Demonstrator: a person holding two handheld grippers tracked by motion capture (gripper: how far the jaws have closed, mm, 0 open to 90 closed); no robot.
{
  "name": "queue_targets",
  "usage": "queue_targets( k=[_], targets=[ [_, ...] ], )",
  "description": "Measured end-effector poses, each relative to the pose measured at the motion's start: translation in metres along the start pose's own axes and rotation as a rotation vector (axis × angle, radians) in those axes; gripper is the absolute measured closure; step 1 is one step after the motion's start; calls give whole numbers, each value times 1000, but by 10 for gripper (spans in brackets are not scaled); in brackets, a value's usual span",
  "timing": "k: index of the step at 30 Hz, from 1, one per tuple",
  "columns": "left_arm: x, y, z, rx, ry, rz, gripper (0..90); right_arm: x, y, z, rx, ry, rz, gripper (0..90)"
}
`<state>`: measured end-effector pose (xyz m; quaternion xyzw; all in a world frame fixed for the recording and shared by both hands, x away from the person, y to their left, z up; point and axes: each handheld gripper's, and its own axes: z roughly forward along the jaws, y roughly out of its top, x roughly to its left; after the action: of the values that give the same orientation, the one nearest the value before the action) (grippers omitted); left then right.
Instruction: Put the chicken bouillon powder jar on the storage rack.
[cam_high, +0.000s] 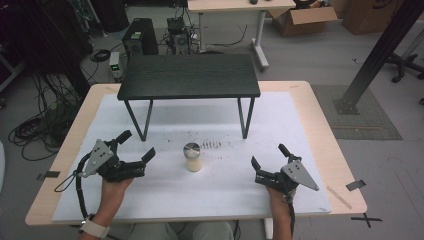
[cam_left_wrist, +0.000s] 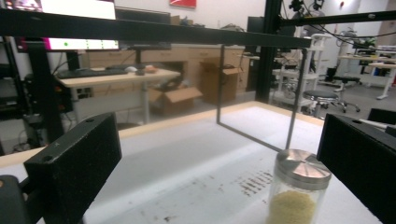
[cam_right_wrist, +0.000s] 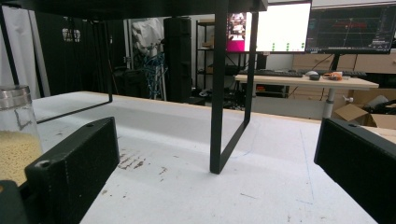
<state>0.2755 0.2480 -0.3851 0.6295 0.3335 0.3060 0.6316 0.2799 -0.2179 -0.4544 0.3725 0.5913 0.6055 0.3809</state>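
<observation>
A small clear glass jar with a round brushed-metal lid (cam_high: 192, 157), about half full of pale yellow grain, stands upright on the white mat (cam_high: 165, 197) that covers the light wooden table (cam_high: 322, 130). It sits near the middle of the mat, a bit toward the person's edge, just in front of the dark scuff marks (cam_high: 210, 145). Nothing touches the jar.

The left gripper (cam_high: 136, 145), black with a grey three-cornered plate on top, rests on the mat near its left edge, held by the person's left hand (cam_high: 116, 187). Its jaws stand wide apart, empty, pointing toward the jar; the jar is near them but apart. In the left gripper view the jar (cam_left_wrist: 295, 189) shows low at right, just inside the right jaw, not between pads in contact.

The right gripper (cam_high: 269, 156), same build, sits toward the mat's right edge, jaws also spread wide and holding nothing. It is well apart from the jar. In the right gripper view the jar (cam_right_wrist: 16, 133) shows at the far left edge, outside the left jaw.

A low black wood-grain shelf on thin black metal legs (cam_high: 190, 76) stands at the far side of the mat, behind the jar, its right front leg (cam_right_wrist: 218, 88) straight ahead of the right gripper.
</observation>
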Motion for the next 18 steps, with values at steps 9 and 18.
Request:
queue_targets(
  k=[9, 18],
  targets=[
    [-18, -5, 20, 30, -64, 4, 2, 0, 0, 0, 1, 0, -1, 0],
    [-32, -15, 38, 68, -103, 23, 2, 0, 0, 0, 2, 0, -2, 0]
  ],
)
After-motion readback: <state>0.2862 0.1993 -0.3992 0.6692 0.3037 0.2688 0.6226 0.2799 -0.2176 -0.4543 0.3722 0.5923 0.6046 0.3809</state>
